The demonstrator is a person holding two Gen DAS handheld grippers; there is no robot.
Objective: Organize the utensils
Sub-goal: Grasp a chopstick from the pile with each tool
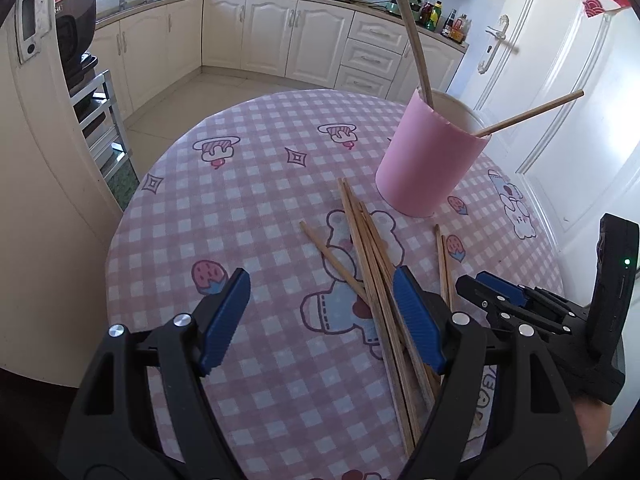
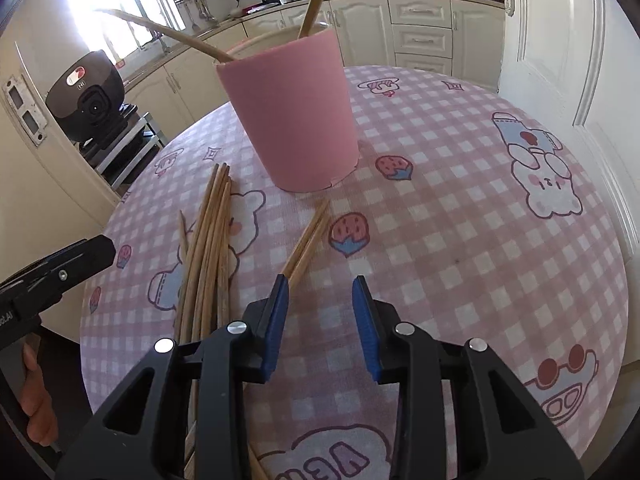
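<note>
A pink cup [image 1: 428, 160] [image 2: 296, 116] stands upright on the checked table, with two wooden chopsticks [image 1: 416, 36] [image 2: 316, 0] leaning out of it. A loose pile of several chopsticks [image 1: 376, 272] [image 2: 208, 248] lies on the cloth in front of the cup. A separate pair [image 1: 443, 268] [image 2: 306, 244] lies to its right. My left gripper [image 1: 322, 284] is open and empty, its right finger over the pile. My right gripper [image 2: 320, 284] is open and empty, its left fingertip beside the near end of the separate pair. The right gripper also shows in the left wrist view [image 1: 496, 284].
The round table with the pink checked cloth [image 1: 248, 200] [image 2: 460, 220] ends close on the left and near sides. A white door [image 1: 560, 80] stands to the right. Kitchen cabinets [image 1: 280, 36] line the far wall. A dark appliance on a rack [image 2: 88, 96] stands left.
</note>
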